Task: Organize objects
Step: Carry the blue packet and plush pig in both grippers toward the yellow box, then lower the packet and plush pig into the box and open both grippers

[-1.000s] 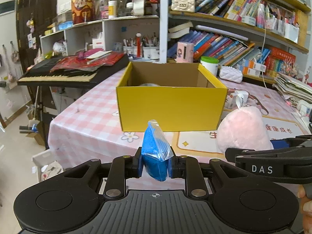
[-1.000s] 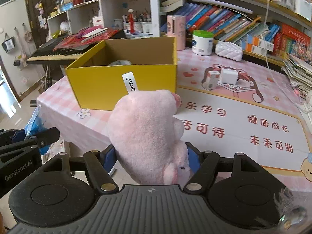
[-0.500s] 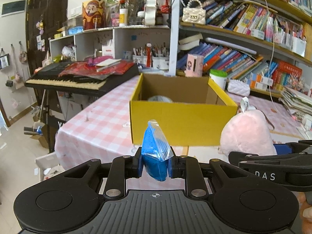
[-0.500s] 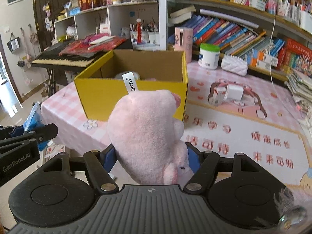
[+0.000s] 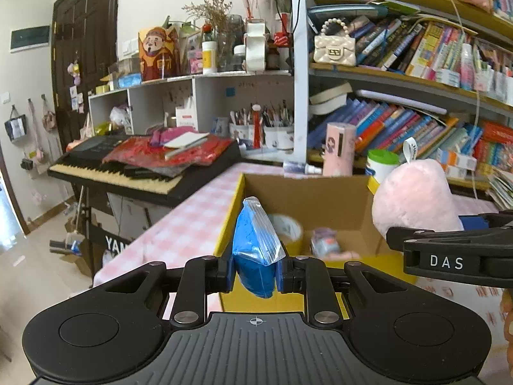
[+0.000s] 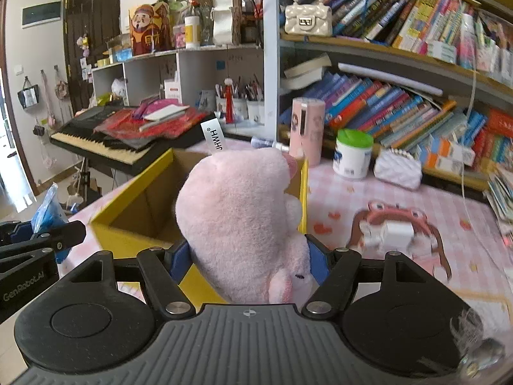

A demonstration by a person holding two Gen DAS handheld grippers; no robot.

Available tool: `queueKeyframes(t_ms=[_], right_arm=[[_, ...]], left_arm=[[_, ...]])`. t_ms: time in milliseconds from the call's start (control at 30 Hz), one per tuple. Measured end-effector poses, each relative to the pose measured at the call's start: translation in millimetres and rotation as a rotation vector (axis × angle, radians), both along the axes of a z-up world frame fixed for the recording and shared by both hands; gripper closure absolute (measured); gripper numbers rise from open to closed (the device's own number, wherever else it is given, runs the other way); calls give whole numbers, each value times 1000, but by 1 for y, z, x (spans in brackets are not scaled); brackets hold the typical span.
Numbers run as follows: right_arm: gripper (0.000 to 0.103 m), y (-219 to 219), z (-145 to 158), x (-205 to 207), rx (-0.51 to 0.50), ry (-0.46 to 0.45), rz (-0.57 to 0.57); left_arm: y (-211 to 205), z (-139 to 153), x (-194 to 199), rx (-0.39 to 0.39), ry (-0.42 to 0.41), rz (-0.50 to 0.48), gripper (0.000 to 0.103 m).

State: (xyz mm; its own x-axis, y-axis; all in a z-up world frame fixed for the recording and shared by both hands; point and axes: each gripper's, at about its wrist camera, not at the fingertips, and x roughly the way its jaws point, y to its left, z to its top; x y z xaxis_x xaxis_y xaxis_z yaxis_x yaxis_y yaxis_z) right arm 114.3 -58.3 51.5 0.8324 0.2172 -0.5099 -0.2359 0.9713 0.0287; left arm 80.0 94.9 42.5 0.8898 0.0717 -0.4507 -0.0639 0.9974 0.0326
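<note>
My left gripper (image 5: 255, 272) is shut on a blue packet in clear plastic (image 5: 255, 247), held over the near wall of the open yellow cardboard box (image 5: 231, 218). Inside the box lie a tape roll (image 5: 288, 227) and a small purple-and-pink item (image 5: 323, 243). My right gripper (image 6: 248, 256) is shut on a pink plush toy (image 6: 240, 211) with a white tag, above the box's (image 6: 134, 199) near right corner. In the left wrist view the plush toy (image 5: 413, 199) and right gripper (image 5: 449, 256) show at the right. The blue packet (image 6: 48, 211) shows at the right wrist view's left edge.
The box stands on a pink checked tablecloth (image 5: 189, 221). Behind it are a pink cylinder (image 6: 306, 128), a green-lidded white jar (image 6: 352, 154) and a white quilted pouch (image 6: 397, 168). White chargers (image 6: 391, 232) lie at the right. A keyboard (image 5: 128, 173) and bookshelves (image 6: 400, 106) surround the table.
Both grippers have moved forward and up toward the box with their loads. The box now looms close, and its inside shows in the left wrist view.
</note>
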Motion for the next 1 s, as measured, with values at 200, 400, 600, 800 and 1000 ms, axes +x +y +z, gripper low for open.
queueKeyframes(t_ms=[200,400,600,800,1000], right_arm=[[34,-2,-1,45,-23,-2,40],[34,-3,-12,78,-51,35,72],[35,5,-23,98,-98,45,122],[42,12,-29,113,-124,51,152],[47,16,-34,123,-141,64,168]], left_arm=[[-10,-4,42,30,3,13,81],[-17,-18,72,63,58,23,81],[-19,-31,92,84,112,36,81],[-20,-47,108,110,174,45,81],[-19,-57,113,108,205,48,81]])
